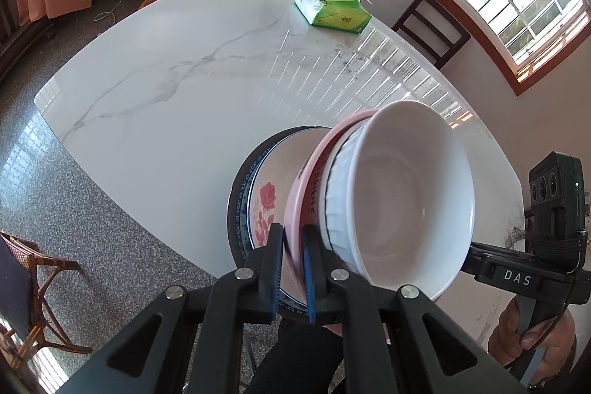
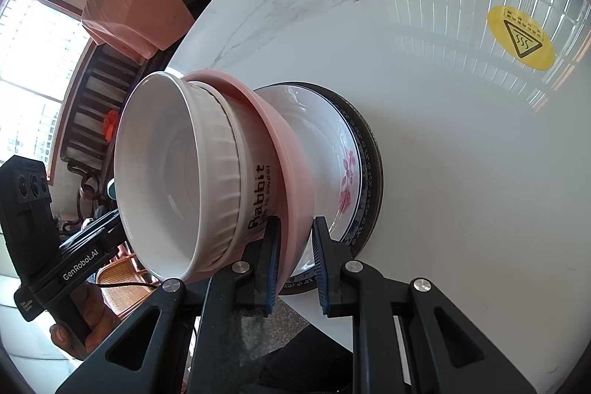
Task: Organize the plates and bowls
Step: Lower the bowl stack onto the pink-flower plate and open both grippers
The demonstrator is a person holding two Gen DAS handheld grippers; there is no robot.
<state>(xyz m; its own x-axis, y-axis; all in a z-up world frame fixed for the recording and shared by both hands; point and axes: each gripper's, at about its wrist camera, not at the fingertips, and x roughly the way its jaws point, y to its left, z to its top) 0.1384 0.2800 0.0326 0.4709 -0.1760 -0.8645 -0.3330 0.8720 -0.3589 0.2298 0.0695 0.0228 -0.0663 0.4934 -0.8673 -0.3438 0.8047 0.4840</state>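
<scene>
At the worktop (image 1: 166, 91) edge: white bowl (image 1: 406, 187) nested in pink bowl (image 1: 306, 187) atop plates (image 1: 255, 198); left tool (image 1: 291, 268) and right tool (image 2: 295, 268) both clamp the pink rim; stacking apparently done, next likely a level, joint carry.

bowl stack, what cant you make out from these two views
- Left wrist view: the white bowl covers most of the pink bowl; its lettering is cut off.
- Both views: the bowls hide the middle of the flowered plate.
- Right wrist view: whether the right gripper touches the plate is unclear.
- Tissue pack: print too small.
</scene>
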